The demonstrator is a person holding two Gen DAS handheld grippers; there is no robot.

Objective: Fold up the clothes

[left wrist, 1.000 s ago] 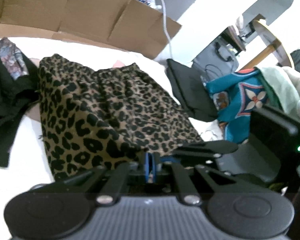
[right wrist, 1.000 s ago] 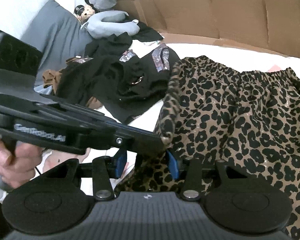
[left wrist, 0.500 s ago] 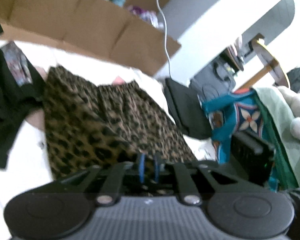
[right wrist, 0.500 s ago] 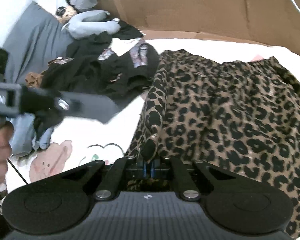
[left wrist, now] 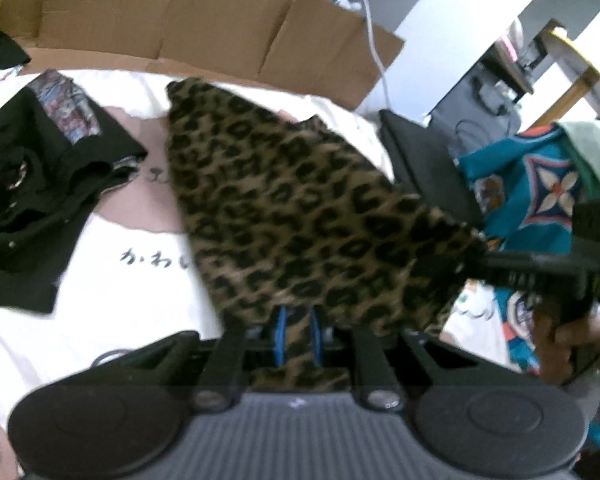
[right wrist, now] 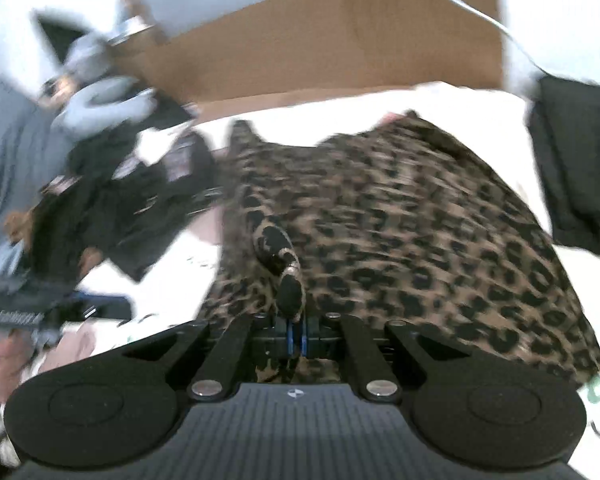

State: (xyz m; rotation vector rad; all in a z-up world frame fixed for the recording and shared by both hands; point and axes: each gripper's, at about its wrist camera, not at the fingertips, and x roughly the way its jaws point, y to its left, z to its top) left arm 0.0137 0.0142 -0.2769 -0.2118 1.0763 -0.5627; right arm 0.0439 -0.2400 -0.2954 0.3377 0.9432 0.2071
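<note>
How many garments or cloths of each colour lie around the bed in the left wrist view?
Leopard print: 1, the skirt
Black: 1, the black garment pile, possibly more than one piece
Teal patterned: 1, the teal cloth
Pale green: 1, the green cloth
Total: 4

likely a bedroom: bed sheet [left wrist: 112,320], clothes pile [left wrist: 32,184].

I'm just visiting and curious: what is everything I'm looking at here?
skirt: one, leopard print, on the bed, near edge lifted
black clothes: a heap, left of the skirt
bedsheet: one, white, printed, under everything
cardboard: brown, behind the bed
teal cloth: one, patterned, right
plush toy: one, grey, blurred, far left
left tongs: shut on the skirt
right tongs: shut on the skirt
hand: holding the right tongs
</note>
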